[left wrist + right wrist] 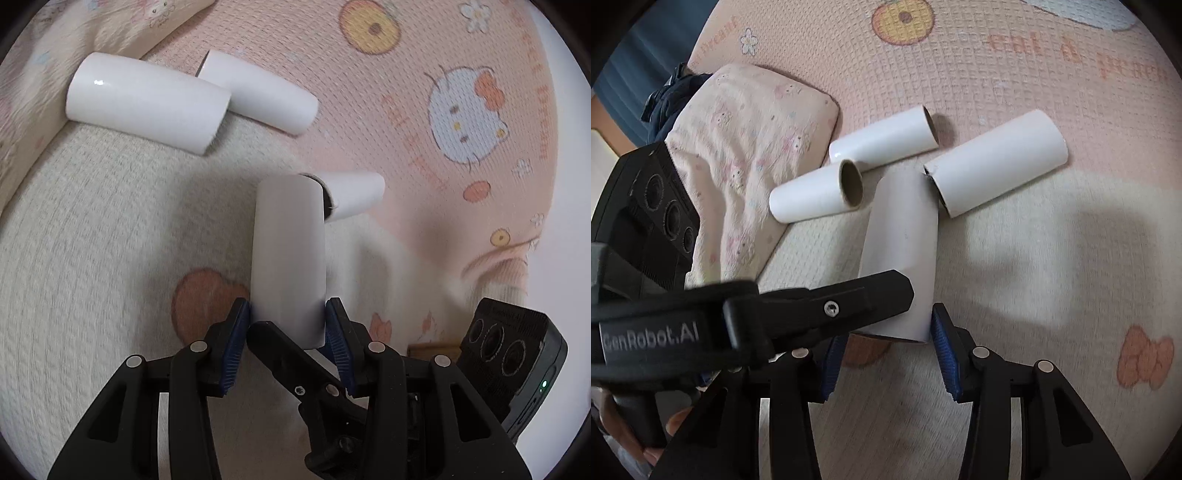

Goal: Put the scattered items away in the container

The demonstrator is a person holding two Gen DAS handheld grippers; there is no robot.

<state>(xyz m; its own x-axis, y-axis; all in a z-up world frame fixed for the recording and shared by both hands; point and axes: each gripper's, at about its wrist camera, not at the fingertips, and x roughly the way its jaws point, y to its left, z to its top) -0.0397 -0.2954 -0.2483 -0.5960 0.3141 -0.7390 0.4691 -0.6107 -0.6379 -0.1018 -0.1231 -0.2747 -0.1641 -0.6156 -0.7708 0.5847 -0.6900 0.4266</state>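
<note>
One tube [901, 251] betw. both tongs; three tubes [993, 162] behind it on mat [1034, 258].

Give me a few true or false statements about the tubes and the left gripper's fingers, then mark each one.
1. The left gripper has its fingers clamped on a white tube. True.
2. Three more tubes are loose. True.
3. The loose ones stand upright. False: they lie on their sides on the mat.
4. The mat is plain grey. False: it is pink and cream with cartoon prints.
</note>
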